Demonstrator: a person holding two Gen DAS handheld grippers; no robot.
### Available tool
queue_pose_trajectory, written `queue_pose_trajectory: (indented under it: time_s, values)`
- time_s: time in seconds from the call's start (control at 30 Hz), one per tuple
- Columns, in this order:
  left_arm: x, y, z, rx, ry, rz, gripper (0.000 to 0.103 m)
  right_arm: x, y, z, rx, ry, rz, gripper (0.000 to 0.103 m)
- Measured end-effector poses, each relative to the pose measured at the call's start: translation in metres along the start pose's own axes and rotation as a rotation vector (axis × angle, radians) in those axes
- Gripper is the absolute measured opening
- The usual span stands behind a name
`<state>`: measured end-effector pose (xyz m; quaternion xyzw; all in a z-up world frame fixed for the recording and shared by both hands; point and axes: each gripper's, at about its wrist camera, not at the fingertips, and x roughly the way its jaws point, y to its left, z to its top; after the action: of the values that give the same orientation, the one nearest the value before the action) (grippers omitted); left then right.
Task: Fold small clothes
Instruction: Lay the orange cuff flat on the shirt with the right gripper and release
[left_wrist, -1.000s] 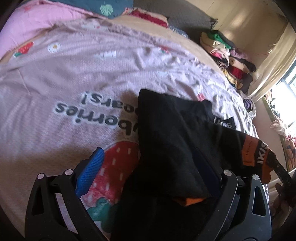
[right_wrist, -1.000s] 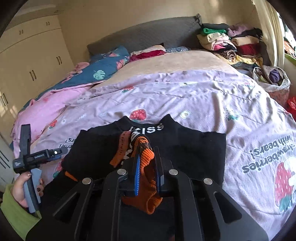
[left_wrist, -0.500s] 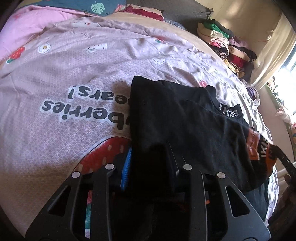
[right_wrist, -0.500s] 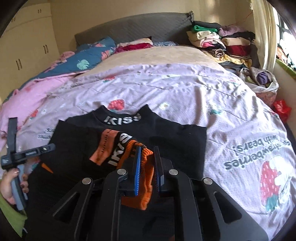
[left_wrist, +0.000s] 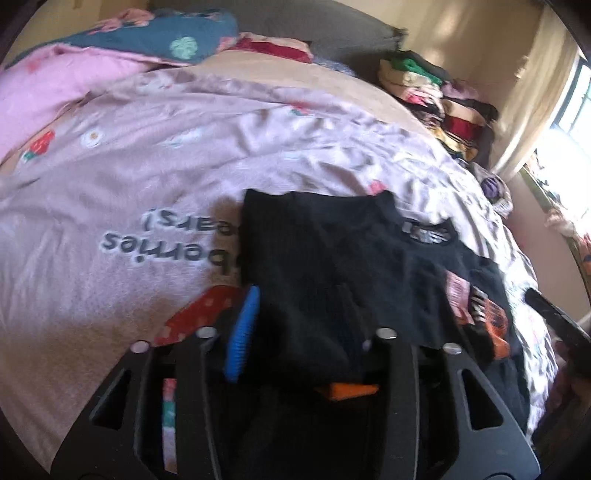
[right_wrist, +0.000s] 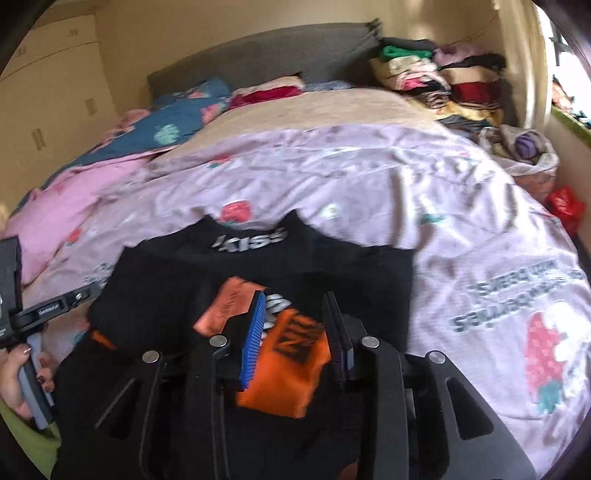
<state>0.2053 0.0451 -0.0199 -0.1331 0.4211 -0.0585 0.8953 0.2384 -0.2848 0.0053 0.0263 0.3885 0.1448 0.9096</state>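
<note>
Black sweater (right_wrist: 258, 273) w/ white lettering on the collar and orange cuffs lies spread on the lilac strawberry-print duvet (right_wrist: 461, 206), collar toward the headboard (right_wrist: 258, 55), hem toward the grippers. Right gripper (right_wrist: 295, 332) sits low over the near-middle of the garment; its jaws are opening, a clear gap showing between blue pad and dark pad, w/ the orange cuff (right_wrist: 291, 365) of a folded-in sleeve lying betw. them but not pinched. Left gripper (left_wrist: 303, 332) is at the sweater's left side, near the bottom corner; its jaws are opening too, black knit bunched betw. the fingers, blue pad (left_wrist: 242, 332) beside the cloth's edge, the other pad hidden behind the fabric, so can't tell if any cloth is still caught. A small orange bit pokes out under the black fold just below that gripper. In the right wrist view the person's left hand (right_wrist: 14, 376) shows at the far left edge, wrapped round the other gripper's handle, green sleeve below it. Stacked folded clothes (right_wrist: 436, 77) sit by the wall at the bed's far right corner, well apart from the sweater. Both views blurred.
</note>
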Motion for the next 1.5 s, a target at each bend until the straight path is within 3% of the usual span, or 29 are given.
queue_pose_trajectory:
  time_s: [0.13,0.3,0.57,0.8,1.07,1.13,1.27,1.37,1.5]
  values:
    - [0.004,-0.023,-0.003,0.073,0.032,-0.033,0.044,0.003,0.020,-0.003,-0.077,0.017,-0.021,0.042]
    - [0.029,-0.033,-0.019,0.144,0.119,0.011,0.044,0.002,0.032,-0.005,-0.113,0.026,0.004,0.045]
    - [0.029,-0.024,-0.033,0.140,0.114,-0.010,0.044,0.018,0.050,-0.013,-0.119,0.070,0.106,0.052]
    - [0.029,-0.024,-0.033,0.134,0.112,-0.012,0.044,0.059,0.043,-0.031,-0.138,0.218,-0.045,0.052]
    - [0.026,-0.026,-0.032,0.132,0.109,-0.004,0.045,0.046,0.045,-0.025,-0.099,0.183,0.022,0.070]
    - [0.024,-0.027,-0.032,0.130,0.105,-0.004,0.046,0.040,0.045,-0.022,-0.096,0.161,0.019,0.079]
    - [0.020,-0.028,-0.033,0.128,0.100,-0.002,0.053,0.032,0.040,-0.015,-0.074,0.133,0.015,0.088]
    - [0.015,-0.029,-0.034,0.123,0.095,-0.008,0.063,0.027,0.034,-0.012,-0.051,0.113,0.010,0.090]
    - [0.007,-0.031,-0.033,0.127,0.085,0.010,0.068,0.021,0.030,-0.009,-0.029,0.092,0.008,0.092]
